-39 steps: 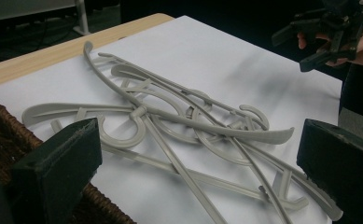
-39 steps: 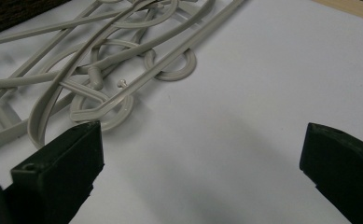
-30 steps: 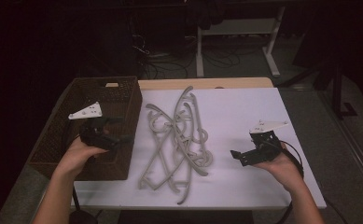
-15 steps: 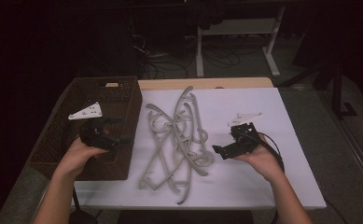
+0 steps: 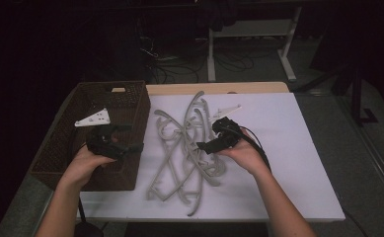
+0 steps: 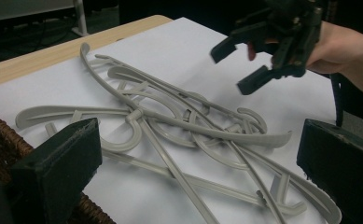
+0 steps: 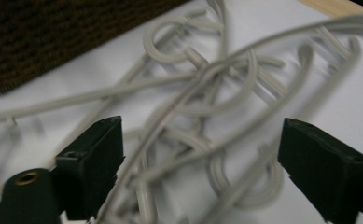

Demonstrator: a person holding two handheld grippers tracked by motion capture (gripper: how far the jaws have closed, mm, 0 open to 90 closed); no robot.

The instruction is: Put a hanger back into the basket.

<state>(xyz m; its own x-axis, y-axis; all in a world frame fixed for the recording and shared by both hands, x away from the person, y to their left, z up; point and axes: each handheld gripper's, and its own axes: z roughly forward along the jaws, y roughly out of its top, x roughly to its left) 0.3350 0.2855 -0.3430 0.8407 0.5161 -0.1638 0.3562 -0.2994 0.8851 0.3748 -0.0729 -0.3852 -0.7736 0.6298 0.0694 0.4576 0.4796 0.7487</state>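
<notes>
The right gripper (image 5: 204,146) is hovering over the middle of the tangled grey hangers (image 5: 187,148), jaws spread but just narrowing, with nothing pinched between them yet. Here is the worry: those hangers are lying hooked through one another, so closing on one arm is likely dragging two or three along, or the whole heap is sliding across the white sheet (image 5: 288,148). A thin, curved arm could also be slipping out sideways from between the pads.

In the right gripper view the crossing strands are lying just below and ahead of the jaws, running between them. The pile is sitting at the centre of the table, just right of the wicker basket (image 5: 125,98). The left gripper (image 5: 115,143) is waiting over the basket's near right corner, jaws wide apart and empty.
</notes>
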